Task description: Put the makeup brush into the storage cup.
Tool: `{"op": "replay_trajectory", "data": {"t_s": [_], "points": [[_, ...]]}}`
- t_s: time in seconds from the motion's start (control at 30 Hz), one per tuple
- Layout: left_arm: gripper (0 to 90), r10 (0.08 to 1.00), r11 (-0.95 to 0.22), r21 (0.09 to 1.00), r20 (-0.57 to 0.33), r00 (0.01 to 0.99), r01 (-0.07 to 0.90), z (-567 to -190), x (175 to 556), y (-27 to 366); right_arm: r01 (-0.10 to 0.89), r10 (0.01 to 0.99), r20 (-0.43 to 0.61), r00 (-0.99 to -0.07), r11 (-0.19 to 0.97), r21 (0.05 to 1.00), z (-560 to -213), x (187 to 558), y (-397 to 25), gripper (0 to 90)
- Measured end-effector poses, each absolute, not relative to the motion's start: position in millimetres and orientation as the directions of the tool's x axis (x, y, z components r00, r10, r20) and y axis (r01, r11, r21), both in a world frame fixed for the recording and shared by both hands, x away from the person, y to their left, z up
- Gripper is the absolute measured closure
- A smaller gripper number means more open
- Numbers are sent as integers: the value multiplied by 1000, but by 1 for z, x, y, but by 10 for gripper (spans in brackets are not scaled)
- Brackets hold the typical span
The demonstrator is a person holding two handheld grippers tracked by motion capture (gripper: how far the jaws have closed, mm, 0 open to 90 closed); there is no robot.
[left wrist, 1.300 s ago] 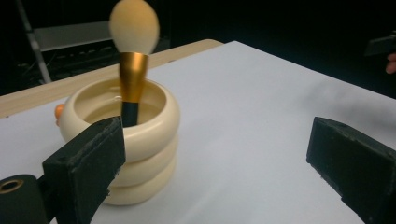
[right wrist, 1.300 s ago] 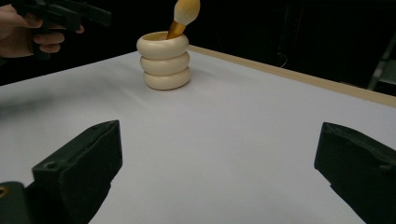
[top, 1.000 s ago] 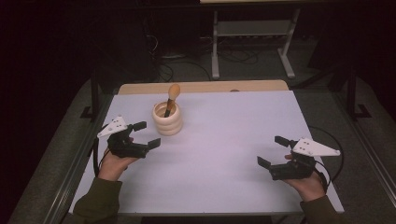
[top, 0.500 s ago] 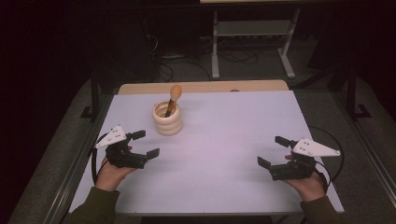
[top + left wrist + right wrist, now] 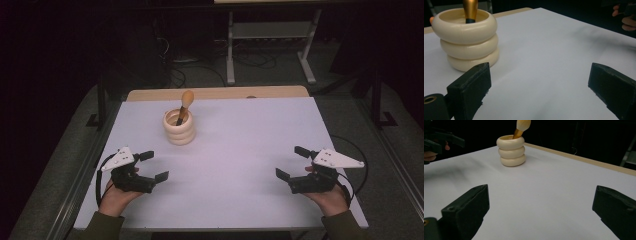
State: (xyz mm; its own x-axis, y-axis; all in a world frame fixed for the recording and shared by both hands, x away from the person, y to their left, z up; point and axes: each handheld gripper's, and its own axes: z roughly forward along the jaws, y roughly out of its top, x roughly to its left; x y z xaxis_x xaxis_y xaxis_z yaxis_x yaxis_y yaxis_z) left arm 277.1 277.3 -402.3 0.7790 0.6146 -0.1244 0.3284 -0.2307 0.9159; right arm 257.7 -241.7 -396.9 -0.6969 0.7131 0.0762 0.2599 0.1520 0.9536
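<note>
Ribbed cream brush holder (image 5: 179, 128) standing on the white desk (image 5: 240, 150), ahead of both jaws, nearer the left gripper (image 5: 151, 166), ahead and slightly left of its jaws; well apart from the right gripper (image 5: 290, 164). Makeup brush (image 5: 183, 104), probably, bristles up, long axis leaning. Both jaws spread wide, holding nothing

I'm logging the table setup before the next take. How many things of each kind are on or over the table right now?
Ribbed cream holder: 1
Brush standing in the holder, bristles up: 1
Hand-held grippers, left hand-held gripper and right hand-held gripper, both with jaws apart and holding nothing: 2
Total: 4
</note>
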Motion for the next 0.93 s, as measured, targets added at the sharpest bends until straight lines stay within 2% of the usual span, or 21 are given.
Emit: {"op": "replay_trajectory", "data": {"t_s": [0.93], "points": [[2,620,-275,904,-92,779,326,-406,271,275,271,715,82,-694,154,950,-399,258,-242,3]]}}
